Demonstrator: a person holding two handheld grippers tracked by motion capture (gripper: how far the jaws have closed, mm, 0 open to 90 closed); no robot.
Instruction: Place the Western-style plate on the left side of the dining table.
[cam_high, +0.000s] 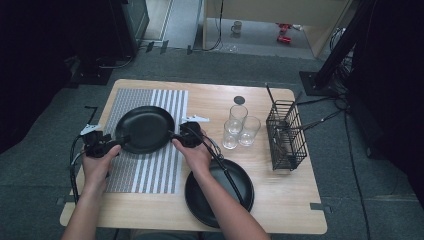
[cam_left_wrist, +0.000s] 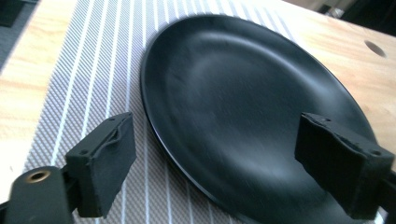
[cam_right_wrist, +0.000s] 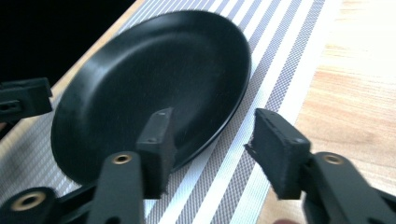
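A black plate (cam_high: 145, 129) lies on the striped grey placemat (cam_high: 145, 172) at the table's left. My left gripper (cam_high: 120, 141) is at the plate's left edge; in the left gripper view it (cam_left_wrist: 217, 126) is open, jaws wide apart over the plate (cam_left_wrist: 243, 107), not touching it. My right gripper (cam_high: 173, 134) is at the plate's right edge. In the right gripper view it (cam_right_wrist: 214, 119) is open, with the plate's (cam_right_wrist: 154, 88) near rim beside one jaw and the placemat (cam_right_wrist: 280, 56) under the gap. The left gripper's jaw (cam_right_wrist: 23, 100) shows across the plate.
A second black plate (cam_high: 194, 196) sits near the front edge, partly under the right forearm. Three clear glasses (cam_high: 238, 116) stand mid-table. A black wire basket (cam_high: 286, 135) with utensils stands at the right. The wooden table (cam_high: 280, 210) has bare wood at front right.
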